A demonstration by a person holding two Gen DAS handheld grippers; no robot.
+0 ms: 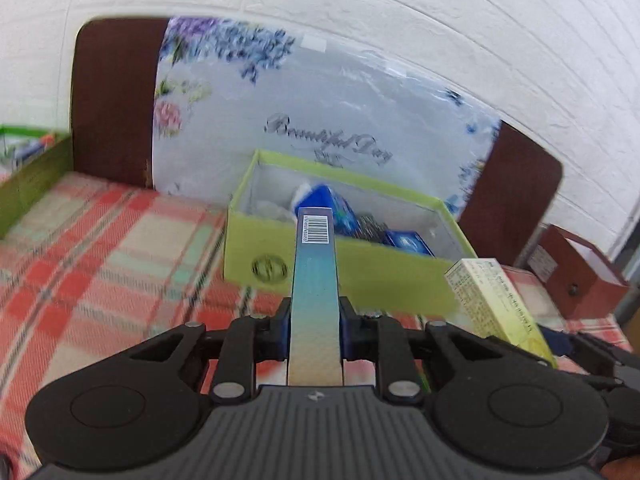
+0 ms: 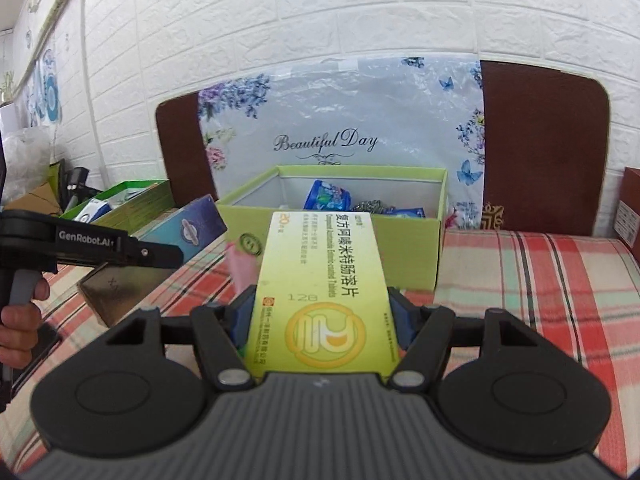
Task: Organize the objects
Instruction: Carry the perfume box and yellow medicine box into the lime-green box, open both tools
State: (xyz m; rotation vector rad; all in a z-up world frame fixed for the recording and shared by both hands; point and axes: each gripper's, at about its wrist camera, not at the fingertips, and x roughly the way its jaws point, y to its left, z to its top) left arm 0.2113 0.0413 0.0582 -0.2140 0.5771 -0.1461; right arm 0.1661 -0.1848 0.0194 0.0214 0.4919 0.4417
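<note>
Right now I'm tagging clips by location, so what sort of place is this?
Probably a bedroom at home: a plaid bedspread runs up to a brown headboard against a white brick-pattern wall, with a green storage box of household items on the bed.

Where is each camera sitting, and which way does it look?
Left wrist: on the left gripper, facing the open green cardboard box; its jaws clamp a slim blue-teal carton.
Right wrist: on the right gripper, facing that box; its jaws clamp a yellow-green medicine carton.
Both share the box and both cartons.
</note>
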